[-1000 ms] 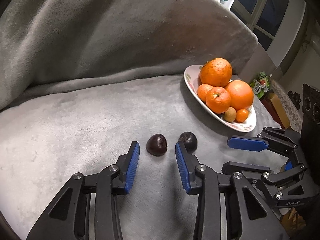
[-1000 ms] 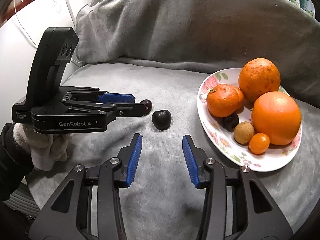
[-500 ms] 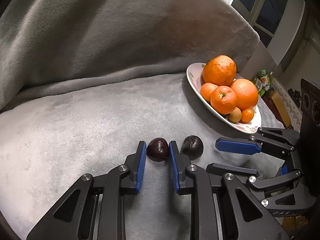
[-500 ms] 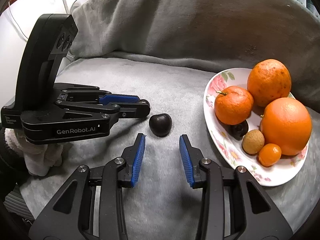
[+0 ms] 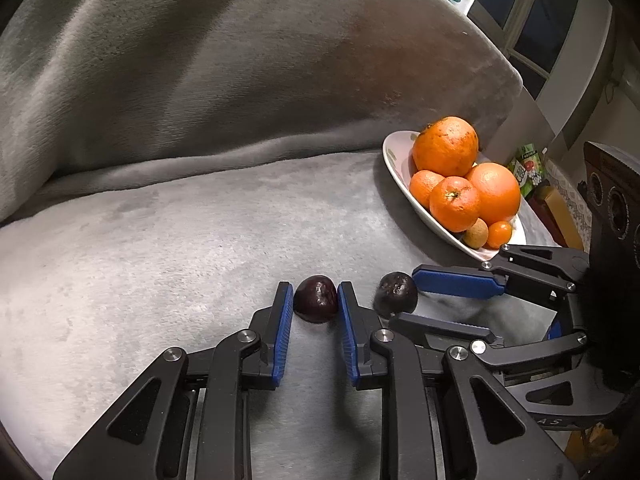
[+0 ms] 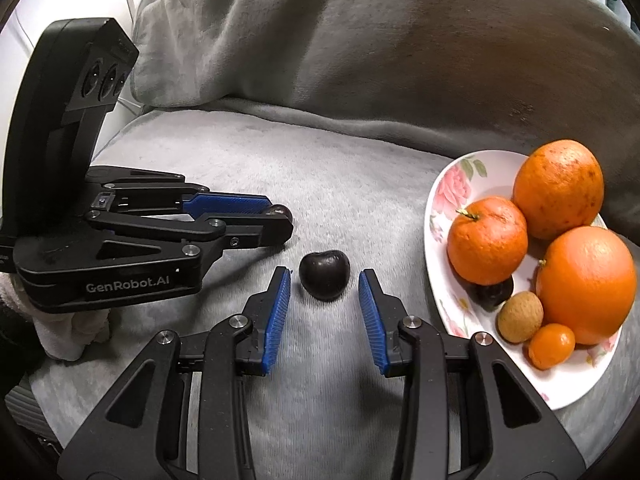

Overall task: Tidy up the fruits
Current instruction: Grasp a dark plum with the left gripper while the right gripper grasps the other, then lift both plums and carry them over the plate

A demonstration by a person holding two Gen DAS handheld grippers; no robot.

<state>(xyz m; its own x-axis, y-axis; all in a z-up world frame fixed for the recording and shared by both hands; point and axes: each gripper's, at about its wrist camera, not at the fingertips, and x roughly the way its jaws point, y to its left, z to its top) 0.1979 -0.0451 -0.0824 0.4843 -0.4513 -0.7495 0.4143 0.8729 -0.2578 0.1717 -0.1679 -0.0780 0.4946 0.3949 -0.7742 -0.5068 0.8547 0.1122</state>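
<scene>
Two small dark-red round cherries lie on the grey plush blanket (image 5: 160, 248), short of the flowered white plate (image 6: 440, 200) of oranges. The left gripper (image 5: 313, 300) pinches one cherry (image 5: 316, 298). The right gripper (image 6: 325, 288), angled downward, straddles the other cherry (image 6: 324, 274), pads not touching it.
</scene>
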